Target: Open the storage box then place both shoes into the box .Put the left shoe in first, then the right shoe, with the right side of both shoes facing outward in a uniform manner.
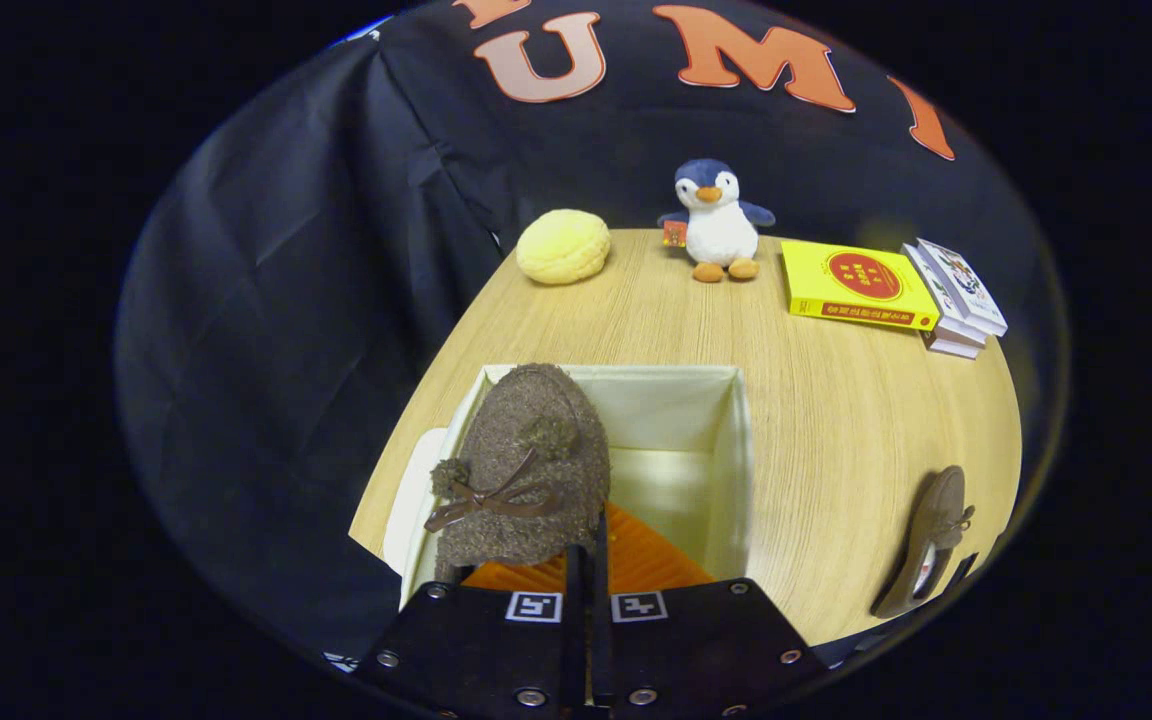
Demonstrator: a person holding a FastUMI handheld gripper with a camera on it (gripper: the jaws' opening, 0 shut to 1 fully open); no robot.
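Holding the fuzzy brown shoe by its heel edge, my jaws are pressed nearly together on it, and the shoe hangs toe-forward over the left side of the open storage box. I see its orange insole just ahead of the fingers. On the worktop, the second shoe lies on its side well to the right of the box. Beyond the box sit a yellow bun-shaped toy, a plush penguin, a yellow book and a small stack of books.
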